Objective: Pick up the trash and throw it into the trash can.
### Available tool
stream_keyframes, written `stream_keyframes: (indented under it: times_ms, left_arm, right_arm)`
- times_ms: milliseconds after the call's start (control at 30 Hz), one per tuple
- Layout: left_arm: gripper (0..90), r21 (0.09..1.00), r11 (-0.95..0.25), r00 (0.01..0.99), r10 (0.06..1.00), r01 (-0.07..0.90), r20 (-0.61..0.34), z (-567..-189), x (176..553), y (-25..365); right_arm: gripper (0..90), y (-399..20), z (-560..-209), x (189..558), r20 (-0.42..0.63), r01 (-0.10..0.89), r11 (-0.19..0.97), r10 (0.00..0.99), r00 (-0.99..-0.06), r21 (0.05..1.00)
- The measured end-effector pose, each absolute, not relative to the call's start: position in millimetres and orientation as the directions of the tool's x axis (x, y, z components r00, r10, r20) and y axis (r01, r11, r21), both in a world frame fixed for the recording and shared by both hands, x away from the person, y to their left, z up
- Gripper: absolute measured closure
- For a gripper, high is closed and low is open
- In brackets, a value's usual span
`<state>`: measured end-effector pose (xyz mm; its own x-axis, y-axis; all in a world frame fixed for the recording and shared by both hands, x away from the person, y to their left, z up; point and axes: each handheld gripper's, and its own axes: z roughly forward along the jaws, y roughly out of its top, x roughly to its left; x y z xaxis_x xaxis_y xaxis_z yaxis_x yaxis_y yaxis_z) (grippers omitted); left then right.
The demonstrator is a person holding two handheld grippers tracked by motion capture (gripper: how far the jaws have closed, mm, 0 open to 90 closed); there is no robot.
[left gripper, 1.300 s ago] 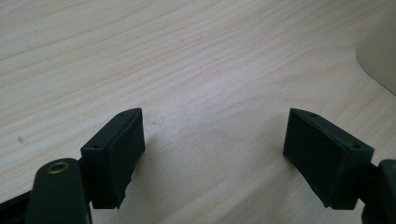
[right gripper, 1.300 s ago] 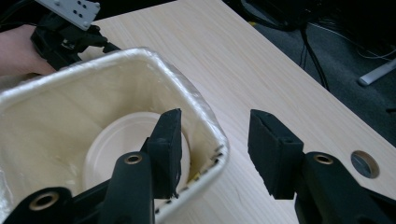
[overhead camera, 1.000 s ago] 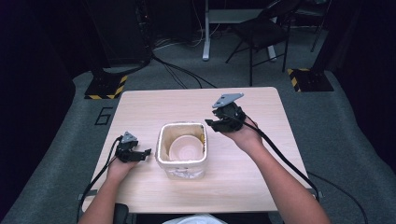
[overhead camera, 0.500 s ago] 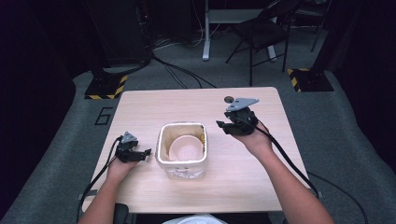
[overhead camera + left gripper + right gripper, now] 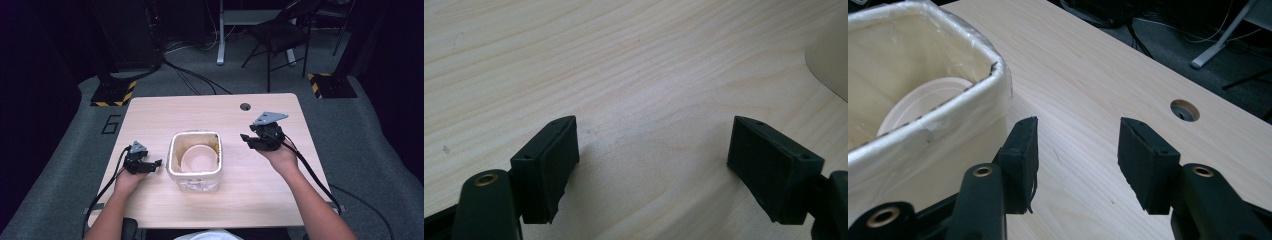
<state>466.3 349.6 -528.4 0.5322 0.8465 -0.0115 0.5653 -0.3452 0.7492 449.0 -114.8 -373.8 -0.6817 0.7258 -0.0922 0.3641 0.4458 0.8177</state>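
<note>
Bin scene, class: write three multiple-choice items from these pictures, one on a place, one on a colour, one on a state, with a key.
1. Where is the bin?
A. between the two tongs
B. on the floor
C. on the chair

2. What colour is the bowl in the bin?
A. black
B. pale pink
C. green

3. How do the right tongs stand?
A. shut on the bowl
B. open, nothing between
C. shut on the bin rim

Key: 1 A, bin sits mid-table between left tongs and right; 2 B, pale pink disc inside; 3 B, bare table shows in the gap.

Pale matt wood-grain table; cream bin lined with glossy, crinkled plastic.
</note>
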Motion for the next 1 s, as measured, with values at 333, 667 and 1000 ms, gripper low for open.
stream_keyframes:
  times_ms: [333,667,1000]
  left_arm:
    - [20.4,0.749,-0.345,0.532,0.847,0.565,-0.012,-528,466,350]
    - [20.4,0.749,-0.344,0.531,0.847,0.566,-0.012,-528,466,350]
    - [20.4,0.749,-0.344,0.531,0.847,0.566,-0.012,-528,466,350]
  right_arm:
    - [49.2,-130,-391,446,-0.082,0.380,0.427,0.746,-0.660,0.821]
    - [49.0,-142,-412,442,-0.073,0.399,0.408,0.768,-0.636,0.821]
    - [48.8,-155,-430,438,-0.071,0.418,0.397,0.790,-0.609,0.817]
